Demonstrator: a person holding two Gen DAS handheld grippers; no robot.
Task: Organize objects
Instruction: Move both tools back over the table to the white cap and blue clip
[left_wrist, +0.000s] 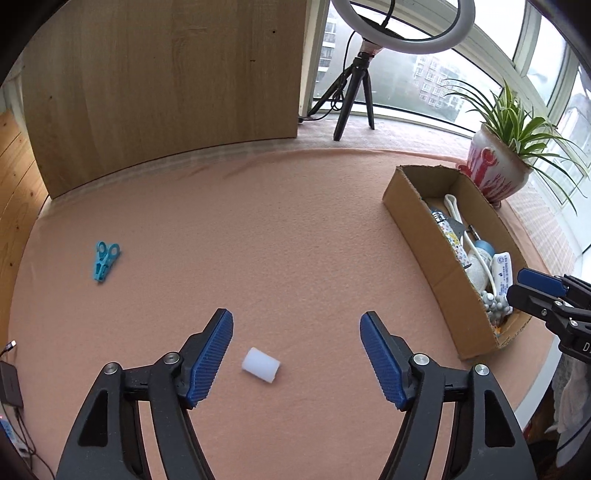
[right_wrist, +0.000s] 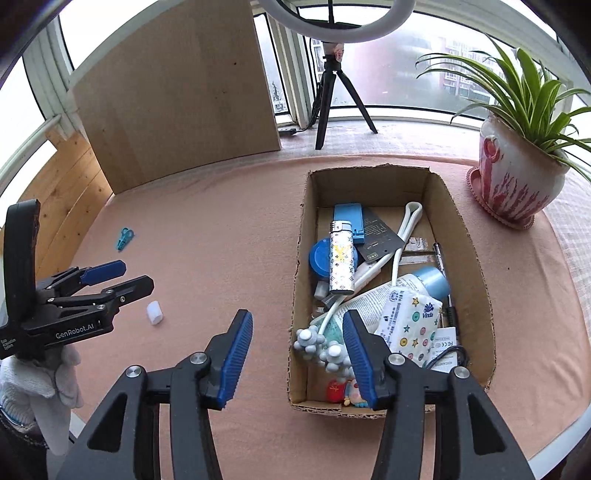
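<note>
1. Left gripper (left_wrist: 296, 341) hangs over the pink-felt table (left_wrist: 258, 229), jaws spread wide, nothing between the pads. No contact with anything.
2. Small white cylinder (left_wrist: 260, 366) lies on its side on the felt near the table's near edge, just below and between the left jaws, apart from both pads.
3. Teal clip (left_wrist: 104, 260) sits alone toward the table's left side, well apart from the cylinder and from the cardboard box (right_wrist: 476, 258).
4. Right gripper (right_wrist: 297, 345) is part open, empty, poised over the near left wall of the box, pointing down into it.
5. Box stands at the right part of the table, already crowded: lighter (right_wrist: 341, 262), tissue pack (right_wrist: 413, 325), blue round lid, white cable, grey knobbly toy.
6. Handling guess: cylinder looks like foam or soft plastic, very light, probably squashy and prone to rolling away. Best taken across its curved sides at mid-length, pads square to the axis, gentle squeeze.
7. Clip looks like stiff, light plastic; take the body, not the finger loops.
8. Hard to tell: the cylinder's material and whether it is hollow. The box bottom is hidden under clutter; its near corner is covered by the right jaws. Print on the pack is mostly unreadable.
9. A gloved hand (right_wrist: 40, 384) holds the left tool; the rest of the person is cut off.
</note>
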